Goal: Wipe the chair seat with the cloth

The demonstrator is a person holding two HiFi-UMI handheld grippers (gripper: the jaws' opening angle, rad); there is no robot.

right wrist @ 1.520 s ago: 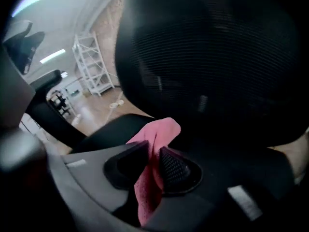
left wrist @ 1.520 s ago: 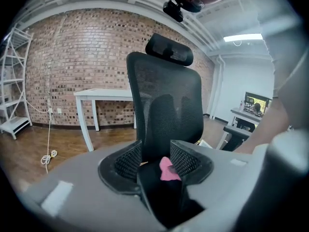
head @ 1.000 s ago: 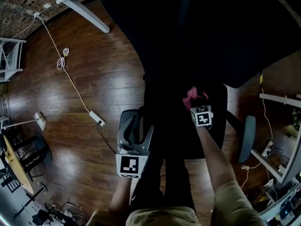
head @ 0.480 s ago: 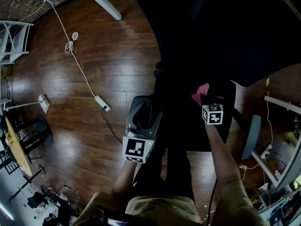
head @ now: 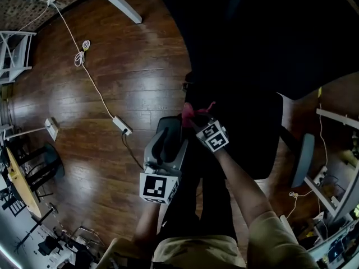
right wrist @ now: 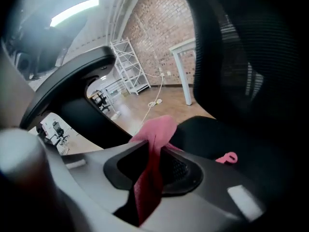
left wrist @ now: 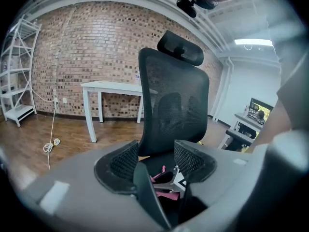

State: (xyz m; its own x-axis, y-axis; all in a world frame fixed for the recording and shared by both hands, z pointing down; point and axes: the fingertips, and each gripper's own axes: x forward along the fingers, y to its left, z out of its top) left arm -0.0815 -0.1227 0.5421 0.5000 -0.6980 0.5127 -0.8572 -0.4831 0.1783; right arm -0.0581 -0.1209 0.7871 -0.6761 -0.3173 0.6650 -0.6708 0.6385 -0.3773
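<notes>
The black office chair's seat [head: 247, 133] fills the middle of the head view, under its tall mesh back [left wrist: 174, 105]. My right gripper [head: 196, 120] hangs over the seat's left edge, shut on a pink cloth [head: 190, 111]. In the right gripper view the cloth [right wrist: 157, 129] is pinched between the jaws of the right gripper [right wrist: 154, 152], above the seat [right wrist: 212, 139]. My left gripper [head: 168, 129] is just left of it, off the seat's side. Its jaws have just been closing a little but stand open with nothing between them. Through the gap of the left gripper [left wrist: 157, 164] I see the cloth [left wrist: 161, 175].
An armrest [head: 303, 161] sticks out at the seat's right. On the wooden floor to the left lie a power strip [head: 120, 125] and a white cable [head: 81, 55]. A white table leg [head: 115, 1] stands at the back, and a desk edge [head: 336, 116] at the right.
My right gripper has swept the cloth leftward across the seat, from its middle to its left edge, ending close to the left gripper. The left gripper has shifted only slightly.
</notes>
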